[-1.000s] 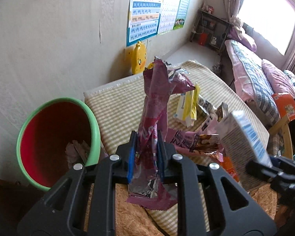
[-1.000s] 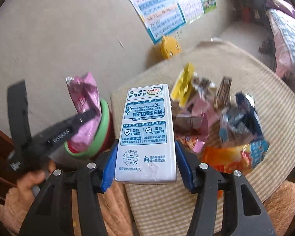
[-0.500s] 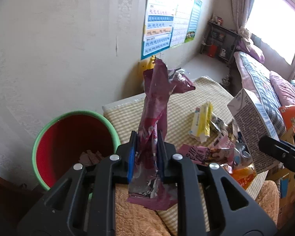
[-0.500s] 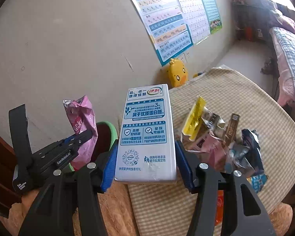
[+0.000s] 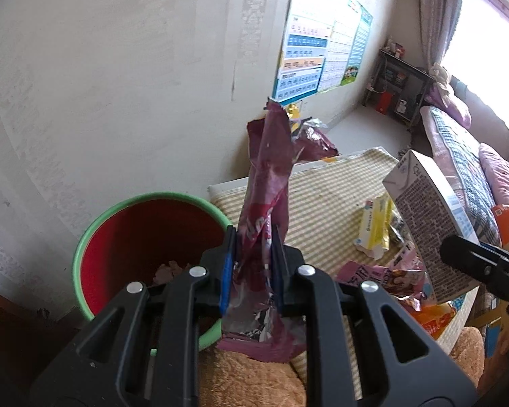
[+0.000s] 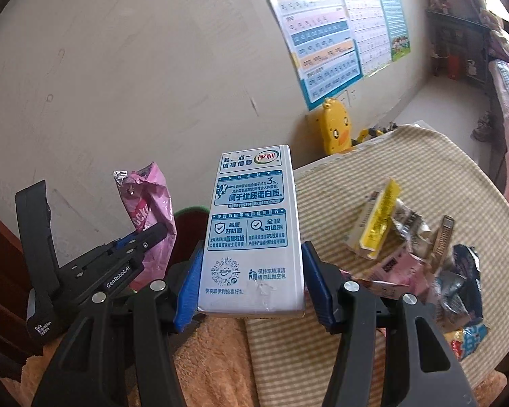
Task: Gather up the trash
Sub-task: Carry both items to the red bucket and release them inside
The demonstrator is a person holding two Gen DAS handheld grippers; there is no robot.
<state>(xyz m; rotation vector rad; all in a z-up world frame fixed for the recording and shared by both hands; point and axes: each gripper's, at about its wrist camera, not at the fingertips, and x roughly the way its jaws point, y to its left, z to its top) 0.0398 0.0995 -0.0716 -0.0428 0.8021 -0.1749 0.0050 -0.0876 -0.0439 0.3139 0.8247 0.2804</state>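
Note:
My left gripper (image 5: 251,254) is shut on a crumpled purple-pink snack wrapper (image 5: 268,183) that stands up from its blue pads. A red bin with a green rim (image 5: 142,237) sits just left of and below it, with some trash at its bottom. My right gripper (image 6: 251,278) is shut on an upright white and blue milk carton (image 6: 254,230), gripped near its base. The left wrist view shows the carton (image 5: 431,224) at the right; the right wrist view shows the left gripper (image 6: 146,237) with the wrapper (image 6: 149,210) at the left, before the bin (image 6: 190,213).
More wrappers (image 6: 407,247) lie in a heap on a striped mat (image 6: 441,169) over a low table. A fuzzy tan cushion (image 5: 254,380) is below the grippers. A yellow duck toy (image 6: 336,125) stands against the wall (image 5: 118,84), posters above it. A bed (image 5: 465,156) lies far right.
Both grippers have drawn back and up from the table with their loads, so the bin and trash pile sit lower and farther off. More wall shows. The grips are unchanged.

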